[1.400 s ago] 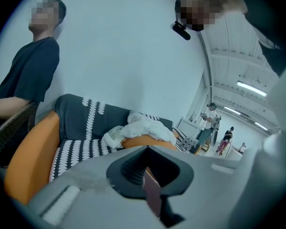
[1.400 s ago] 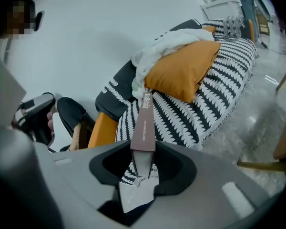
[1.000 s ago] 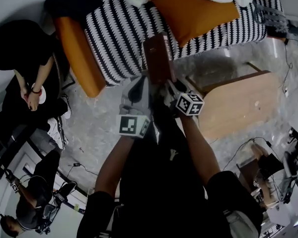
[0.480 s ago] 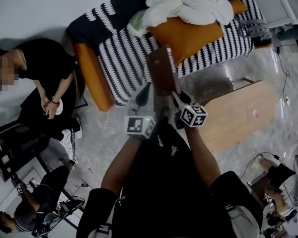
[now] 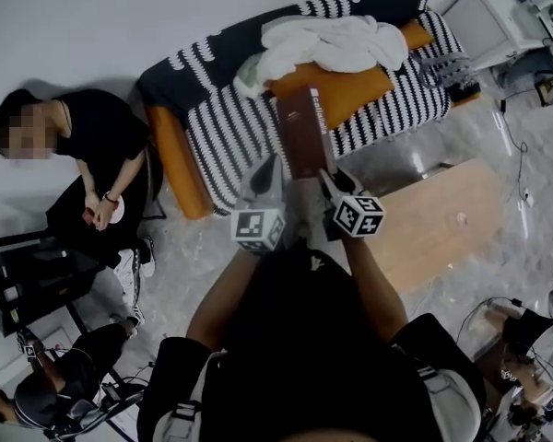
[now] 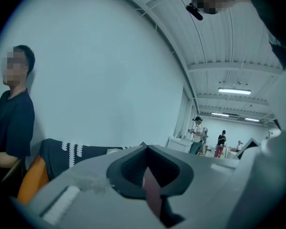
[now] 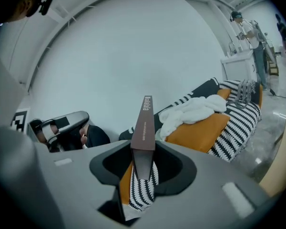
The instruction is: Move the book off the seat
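Both grippers clamp the book [image 5: 303,134] at its near end. The right gripper [image 5: 324,178] grips it by the spine, which stands upright straight ahead of its jaws. The left gripper [image 5: 275,166], just beside it, pinches the book's thin edge. The striped sofa [image 5: 223,122] lies beyond and below both grippers, with the wooden desk [image 5: 442,219] off to the right gripper's outer side.

The book [image 7: 144,128] carries white lettering along its brown spine near the upper end, with a finer line below it. Both are too blurred to read for certain. The two marker cubes [image 5: 258,228] show only black-and-white square codes, no letters.
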